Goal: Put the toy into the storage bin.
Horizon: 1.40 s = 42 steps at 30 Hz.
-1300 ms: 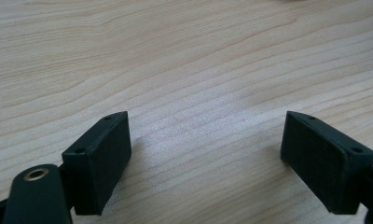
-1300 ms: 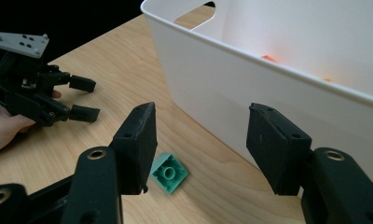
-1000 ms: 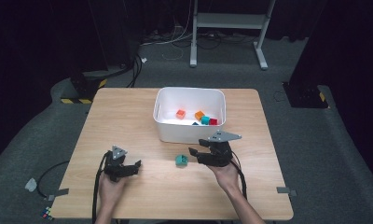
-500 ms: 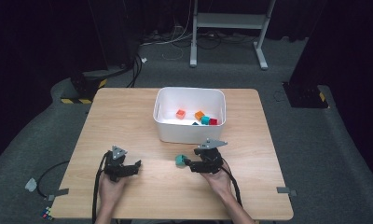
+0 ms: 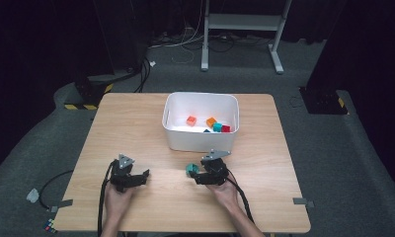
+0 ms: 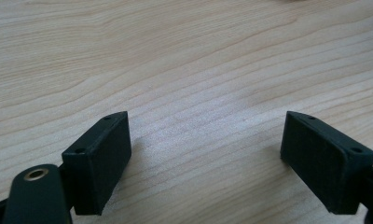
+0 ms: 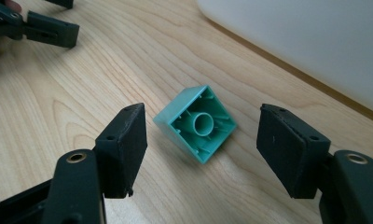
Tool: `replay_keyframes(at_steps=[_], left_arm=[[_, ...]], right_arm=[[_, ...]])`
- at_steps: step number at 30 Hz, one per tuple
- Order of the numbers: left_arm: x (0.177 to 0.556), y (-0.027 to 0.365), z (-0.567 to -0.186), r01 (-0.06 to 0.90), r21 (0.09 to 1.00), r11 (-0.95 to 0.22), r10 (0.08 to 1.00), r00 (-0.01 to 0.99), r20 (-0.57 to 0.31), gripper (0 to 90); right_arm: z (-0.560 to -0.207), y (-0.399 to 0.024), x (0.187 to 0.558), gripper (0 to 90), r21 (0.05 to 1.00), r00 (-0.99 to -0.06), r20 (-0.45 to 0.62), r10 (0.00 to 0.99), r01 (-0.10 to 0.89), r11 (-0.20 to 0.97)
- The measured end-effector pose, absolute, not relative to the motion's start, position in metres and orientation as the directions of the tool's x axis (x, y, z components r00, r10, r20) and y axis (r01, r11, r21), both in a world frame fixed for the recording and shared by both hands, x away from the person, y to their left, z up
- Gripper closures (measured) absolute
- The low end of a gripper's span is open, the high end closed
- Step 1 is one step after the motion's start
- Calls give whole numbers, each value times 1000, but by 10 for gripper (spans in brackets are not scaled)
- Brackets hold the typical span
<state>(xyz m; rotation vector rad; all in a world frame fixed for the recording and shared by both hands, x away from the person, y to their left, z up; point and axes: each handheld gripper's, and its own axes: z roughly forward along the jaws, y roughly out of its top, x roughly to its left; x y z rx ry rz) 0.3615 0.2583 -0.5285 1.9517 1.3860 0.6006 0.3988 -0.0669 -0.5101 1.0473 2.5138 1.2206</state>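
No words, labels, brand names, numbers or signs can be read anywhere in these pictures. The nearest thing to a marking is the yellow-and-black warning stripe (image 5: 80, 106) on the floor beside the far left corner of the table (image 5: 136, 123), and it carries no lettering. The white bin (image 5: 201, 143), the green brick (image 7: 196, 122) and the black pads of both grippers are plain, with nothing printed or moulded on them that can be made out.
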Motion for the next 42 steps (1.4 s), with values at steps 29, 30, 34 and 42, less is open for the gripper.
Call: replay_keyframes(at_steps=[29,30,34,42], left_arm=[[362,258,-528,640,737,-218,943,332,-9,163],[362,258,-528,640,737,-218,943,332,-9,163],[362,258,-528,639,737,-219,943,333,-9,163],[362,258,-528,639,737,-219,943,333,-9,163]], right_arm=[[-521,-48,405,467,715,-741,62,669,500,488],[-521,-48,405,483,716,-743,51,667,493,494],[-520,-50,403,540,713,-737,37,675,493,499],[-519,-53,404,585,708,-742,25,670,486,513]])
